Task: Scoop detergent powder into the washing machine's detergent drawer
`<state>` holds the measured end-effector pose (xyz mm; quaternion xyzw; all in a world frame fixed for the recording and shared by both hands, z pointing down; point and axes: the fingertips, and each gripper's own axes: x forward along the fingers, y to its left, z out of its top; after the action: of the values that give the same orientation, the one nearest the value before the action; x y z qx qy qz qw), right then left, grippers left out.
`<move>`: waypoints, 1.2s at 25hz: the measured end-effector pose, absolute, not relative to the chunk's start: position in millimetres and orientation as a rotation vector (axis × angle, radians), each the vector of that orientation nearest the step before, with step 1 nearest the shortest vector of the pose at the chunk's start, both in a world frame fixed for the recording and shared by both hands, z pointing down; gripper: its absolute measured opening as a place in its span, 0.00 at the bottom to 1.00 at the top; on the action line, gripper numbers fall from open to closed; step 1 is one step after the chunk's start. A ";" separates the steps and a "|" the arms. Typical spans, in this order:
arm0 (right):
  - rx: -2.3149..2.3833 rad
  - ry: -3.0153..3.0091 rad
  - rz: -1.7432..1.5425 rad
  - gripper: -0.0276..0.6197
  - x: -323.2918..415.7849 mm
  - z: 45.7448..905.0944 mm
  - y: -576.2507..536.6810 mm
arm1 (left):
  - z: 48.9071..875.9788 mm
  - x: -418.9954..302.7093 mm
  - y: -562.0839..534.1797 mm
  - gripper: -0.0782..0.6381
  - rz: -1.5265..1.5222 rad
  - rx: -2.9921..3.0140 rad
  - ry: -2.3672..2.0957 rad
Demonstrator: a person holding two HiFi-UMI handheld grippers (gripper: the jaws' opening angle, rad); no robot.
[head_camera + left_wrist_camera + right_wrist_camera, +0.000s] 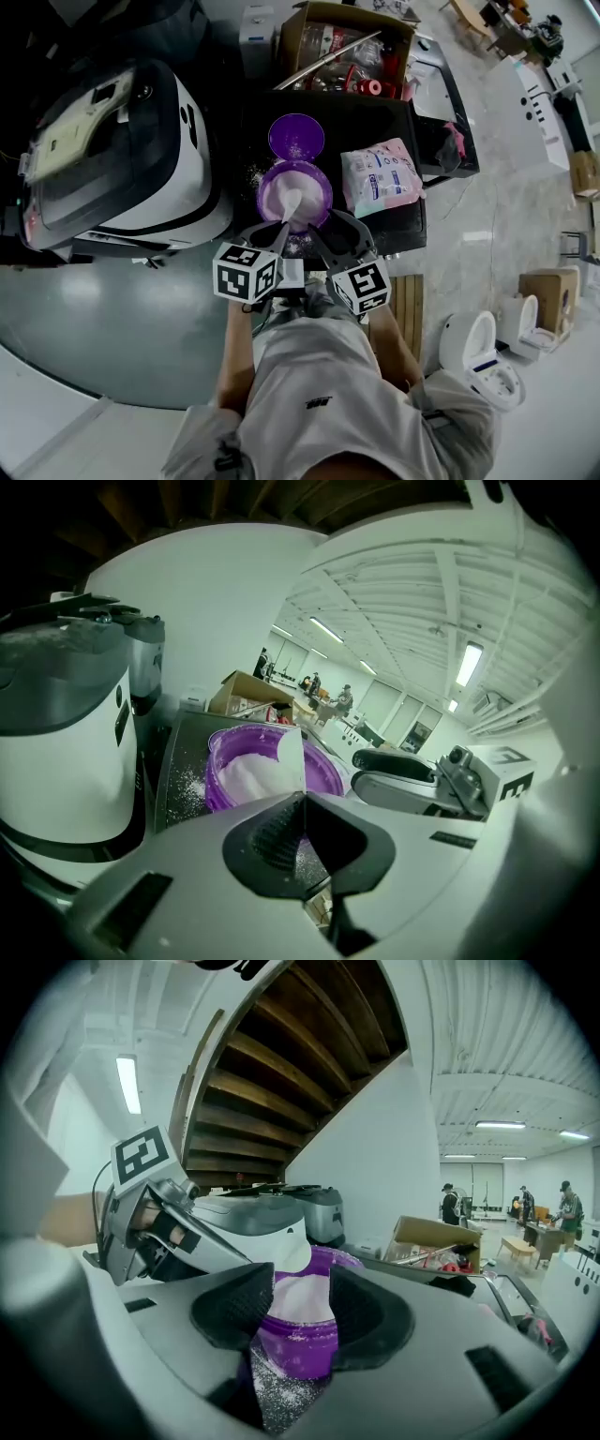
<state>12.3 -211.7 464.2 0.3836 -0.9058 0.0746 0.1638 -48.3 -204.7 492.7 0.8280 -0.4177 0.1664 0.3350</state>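
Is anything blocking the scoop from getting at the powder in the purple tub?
Nothing visible. The tub is open, its lid lying behind it, and the scoop in the left claw reaches the powder.

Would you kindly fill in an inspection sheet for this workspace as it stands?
Surface: black tabletop, strewn with spilled white powder grains.
Job's things: purple plastic tub of white powder, open; white plastic scoop in it; white washing machine at left.
Clutter: round purple lid, pink-and-white pouch, cardboard box of oddments.
Grippers: left gripper jaws shut on the scoop; right gripper jaws apart, facing the tub.
Cables: nothing seen.
Surroundings: open hall, people standing far off.
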 end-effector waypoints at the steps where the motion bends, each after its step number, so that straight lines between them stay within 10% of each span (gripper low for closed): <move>1: 1.103 -2.580 0.208 0.33 11.4 463.1 -208.4 | 490.3 -50.4 -202.1 0.13 0.430 2.169 -1.088; 30: 1.022 -2.620 0.185 0.33 6.9 461.8 -129.3 | 472.8 -75.3 -117.9 0.13 0.358 2.127 -1.247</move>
<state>6.9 -129.3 461.8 0.3579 -0.9175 0.0649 0.1610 -75.3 -117.9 472.8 0.8090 -0.4743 0.1362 0.3195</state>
